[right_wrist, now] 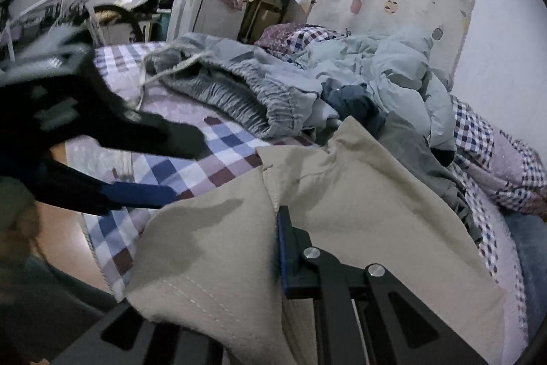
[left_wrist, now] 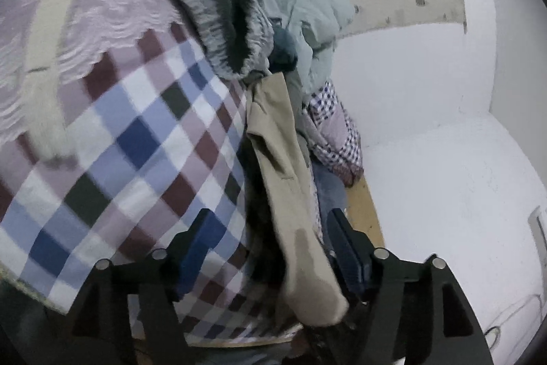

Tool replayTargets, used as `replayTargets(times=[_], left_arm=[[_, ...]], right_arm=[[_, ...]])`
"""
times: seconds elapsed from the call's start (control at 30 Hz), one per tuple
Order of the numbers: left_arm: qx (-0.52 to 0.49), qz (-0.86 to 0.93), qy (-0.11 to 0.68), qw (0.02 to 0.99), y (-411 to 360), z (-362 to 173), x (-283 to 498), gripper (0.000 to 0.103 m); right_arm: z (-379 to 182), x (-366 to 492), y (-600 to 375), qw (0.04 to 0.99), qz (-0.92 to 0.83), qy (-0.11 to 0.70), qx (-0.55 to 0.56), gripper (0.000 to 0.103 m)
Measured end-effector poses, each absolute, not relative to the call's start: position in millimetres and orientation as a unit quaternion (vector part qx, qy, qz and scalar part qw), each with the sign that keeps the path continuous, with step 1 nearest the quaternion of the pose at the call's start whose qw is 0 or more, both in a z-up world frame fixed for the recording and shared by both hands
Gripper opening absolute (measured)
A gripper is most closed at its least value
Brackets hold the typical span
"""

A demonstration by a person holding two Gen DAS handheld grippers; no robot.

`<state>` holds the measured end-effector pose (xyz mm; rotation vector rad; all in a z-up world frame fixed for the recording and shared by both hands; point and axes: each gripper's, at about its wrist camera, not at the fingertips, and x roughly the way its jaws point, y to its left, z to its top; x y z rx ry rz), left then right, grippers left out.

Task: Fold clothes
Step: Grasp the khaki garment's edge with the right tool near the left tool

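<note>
Bed (right_wrist: 218, 159) with checked sheet: beige garment (right_wrist: 342, 211) long axis runs away from camera; right gripper (right_wrist: 273, 248) jaws clamped on it, left gripper (left_wrist: 270, 228) jaws spread.

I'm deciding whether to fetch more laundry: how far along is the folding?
Nothing looks folded yet. In hand: the beige garment, draped over the right tool; its grip is hidden. It hangs between the left tool's open fingers. Left: the grey sweatpants, the pale green jacket and a dark blue piece lie crumpled on the checked bedspread.

Beige garment (right_wrist: 342, 211) hides the right gripper's (right_wrist: 239, 248) left finger
</note>
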<state>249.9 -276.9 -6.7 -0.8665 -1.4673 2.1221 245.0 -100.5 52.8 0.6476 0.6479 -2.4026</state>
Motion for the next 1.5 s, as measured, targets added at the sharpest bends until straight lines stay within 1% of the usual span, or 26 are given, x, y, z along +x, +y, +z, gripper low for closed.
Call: replayTargets(times=[0.23,0.37,0.5,0.67,0.8,0.87,0.9,0.93,0.97,1.03,1.07,1.1,1.17,1.2,1.33,1.5], left_arm=[[-0.349,0.770,-0.477,0.240,-256.3,8.0,190.8,0.078],[-0.381,0.777,-0.429,0.259,-241.8,8.7,148.9,0.078],[-0.390,0.786,-0.403,0.261,-232.8,2.2,117.8,0.078],[-0.386,0.793,-0.391,0.264,-231.9,2.0,96.1,0.078],[-0.387,0.792,-0.392,0.264,-230.0,0.1,81.3,0.074],[-0.388,0.792,-0.392,0.262,-229.7,1.7,72.9,0.069],[-0.390,0.791,-0.394,0.260,-231.6,1.8,70.3,0.064],[-0.392,0.790,-0.395,0.257,-231.6,1.2,68.3,0.057],[-0.395,0.790,-0.395,0.253,-230.8,0.3,66.4,0.052],[-0.404,0.788,-0.397,0.242,-231.5,-2.1,62.2,0.037],[-0.405,0.787,-0.398,0.238,-229.9,-2.3,61.0,0.035],[-0.405,0.787,-0.401,0.238,-229.6,-3.6,61.5,0.031],[-0.407,0.785,-0.403,0.237,-228.6,-4.6,61.0,0.022],[-0.407,0.784,-0.404,0.237,-227.8,-4.2,61.6,0.016],[-0.393,0.792,-0.409,0.228,-230.0,4.9,68.3,0.009],[-0.346,0.797,-0.436,0.234,-250.4,29.2,84.7,0.007]], right_arm=[[75.3,248.6,-81.0,0.298,-0.901,0.207,0.238,0.006],[82.5,250.4,-73.4,0.305,-0.901,0.197,0.236,0.006],[91.4,253.3,-62.8,0.315,-0.901,0.187,0.231,0.006],[102.9,259.4,-47.2,0.326,-0.900,0.176,0.228,0.006],[111.9,269.9,-36.6,0.339,-0.897,0.179,0.221,0.006],[116.1,277.1,-31.3,0.345,-0.895,0.182,0.216,0.006],[117.9,279.8,-29.1,0.347,-0.895,0.183,0.214,0.006],[119.3,282.4,-26.9,0.348,-0.895,0.183,0.211,0.006],[121.2,284.8,-24.1,0.349,-0.895,0.182,0.209,0.006],[124.9,288.4,-18.6,0.350,-0.896,0.179,0.207,0.006],[126.2,289.9,-15.9,0.351,-0.896,0.178,0.206,0.006],[127.0,290.9,-13.1,0.352,-0.896,0.178,0.206,0.006],[126.9,292.1,-9.1,0.352,-0.895,0.179,0.206,0.006],[125.8,292.7,-8.5,0.352,-0.895,0.181,0.207,0.006],[119.0,297.1,-11.1,0.352,-0.892,0.185,0.216,0.006],[115.5,304.9,-21.3,0.365,-0.885,0.181,0.227,0.006]])
